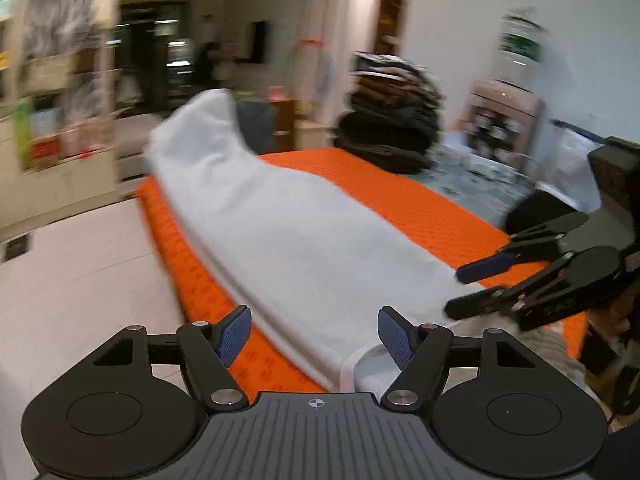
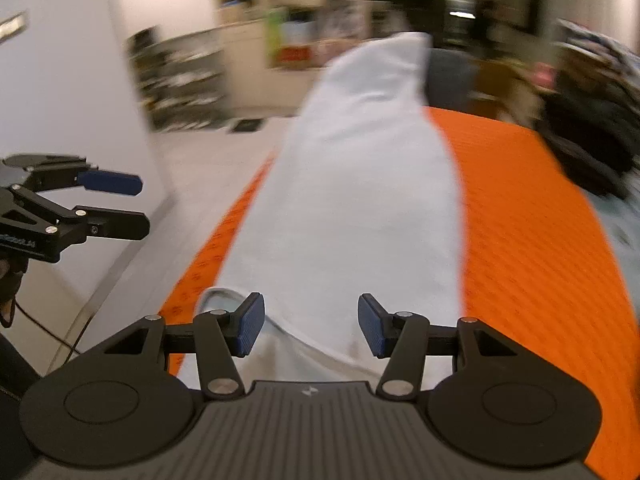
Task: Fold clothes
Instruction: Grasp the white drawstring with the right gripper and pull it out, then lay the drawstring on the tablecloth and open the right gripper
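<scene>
A long white garment (image 1: 304, 232) lies folded in a narrow strip along the orange table cover (image 1: 420, 196), its far end hanging over the far edge. My left gripper (image 1: 315, 336) is open above the strip's near end, with the cloth's hem below its pads and not pinched. The right gripper (image 1: 472, 286) comes in from the right, open. In the right wrist view the right gripper (image 2: 312, 326) stands open over the garment (image 2: 352, 200), pads clear of the cloth. The left gripper (image 2: 128, 202) is open at the left, off the cover's (image 2: 528, 232) edge.
A tall stack of dark folded clothes (image 1: 390, 128) sits at the back of the table. A water dispenser (image 1: 516, 64) stands behind it by the wall. Pale floor (image 1: 80, 280) lies left of the table. Shelves (image 2: 180, 72) line the far wall.
</scene>
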Motion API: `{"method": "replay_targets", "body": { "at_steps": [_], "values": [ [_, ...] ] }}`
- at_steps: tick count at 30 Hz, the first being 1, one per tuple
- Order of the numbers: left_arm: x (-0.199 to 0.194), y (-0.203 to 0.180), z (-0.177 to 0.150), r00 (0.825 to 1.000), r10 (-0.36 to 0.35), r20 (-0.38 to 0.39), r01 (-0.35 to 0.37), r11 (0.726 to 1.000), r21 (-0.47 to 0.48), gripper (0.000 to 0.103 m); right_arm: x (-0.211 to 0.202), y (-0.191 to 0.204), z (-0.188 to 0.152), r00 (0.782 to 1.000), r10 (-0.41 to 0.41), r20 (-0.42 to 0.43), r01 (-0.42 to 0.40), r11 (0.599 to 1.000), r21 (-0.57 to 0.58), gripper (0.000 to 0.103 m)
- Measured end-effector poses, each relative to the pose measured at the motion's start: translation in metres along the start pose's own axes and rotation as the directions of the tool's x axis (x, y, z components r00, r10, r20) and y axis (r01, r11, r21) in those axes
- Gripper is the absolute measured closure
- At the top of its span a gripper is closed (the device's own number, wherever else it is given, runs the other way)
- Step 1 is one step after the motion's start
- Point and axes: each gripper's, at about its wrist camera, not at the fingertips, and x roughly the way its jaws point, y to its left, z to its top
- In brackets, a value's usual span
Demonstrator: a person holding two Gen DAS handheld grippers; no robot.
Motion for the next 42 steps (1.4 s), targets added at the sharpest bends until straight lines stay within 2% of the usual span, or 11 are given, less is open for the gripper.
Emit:
{"method": "replay_targets", "body": {
  "at_steps": [3,8,10,11,12,13,18,22,30,35,42],
  "values": [
    [-0.017,-0.02,-0.016,0.992,0.126,0.006,-0.125,0.988,-0.092,0.031,0.025,0.002,0.013,0.993,0.107,-0.051,-0.112,0.988,-0.107,0.045],
    [-0.048,-0.06,-0.047,0.954,0.3,-0.009,-0.294,0.928,-0.227,0.03,0.063,0.008,0.028,0.965,0.23,-0.122,-0.253,0.939,-0.231,0.046],
    [-0.06,-0.073,-0.057,0.935,0.354,-0.026,-0.348,0.899,-0.267,0.03,0.074,0.009,0.029,0.952,0.263,-0.157,-0.295,0.923,-0.248,0.053],
    [-0.066,-0.079,-0.059,0.926,0.377,-0.028,-0.37,0.886,-0.279,0.03,0.078,0.01,0.029,0.945,0.277,-0.177,-0.315,0.914,-0.255,0.063],
    [-0.072,-0.084,-0.062,0.916,0.399,-0.031,-0.39,0.874,-0.291,0.03,0.082,0.011,0.029,0.937,0.289,-0.197,-0.334,0.906,-0.259,0.085],
    [-0.077,-0.089,-0.064,0.907,0.42,-0.034,-0.41,0.861,-0.301,0.03,0.084,0.01,0.029,0.931,0.296,-0.213,-0.346,0.902,-0.257,0.093],
    [-0.093,-0.108,-0.072,0.875,0.481,-0.049,-0.466,0.813,-0.348,0.029,0.055,-0.009,0.034,0.934,0.321,-0.157,-0.35,0.909,-0.226,0.1],
    [-0.089,-0.12,-0.07,0.885,0.465,-0.039,-0.449,0.826,-0.34,0.029,0.012,-0.048,0.03,0.964,0.256,-0.075,-0.265,0.951,-0.161,0.1],
    [-0.067,-0.149,-0.073,0.942,0.336,-0.026,-0.331,0.909,-0.253,0.029,-0.072,-0.129,-0.011,0.999,0.037,0.01,-0.037,0.999,0.031,0.1],
    [-0.052,-0.167,-0.078,0.965,0.259,-0.037,-0.261,0.947,-0.188,0.029,-0.106,-0.164,-0.059,0.995,-0.101,-0.02,0.103,0.984,0.146,0.099],
    [-0.033,-0.195,-0.086,0.983,0.172,-0.064,-0.177,0.981,-0.083,0.025,-0.14,-0.19,-0.115,0.958,-0.277,-0.068,0.285,0.923,0.257,0.097]
  ]
}}
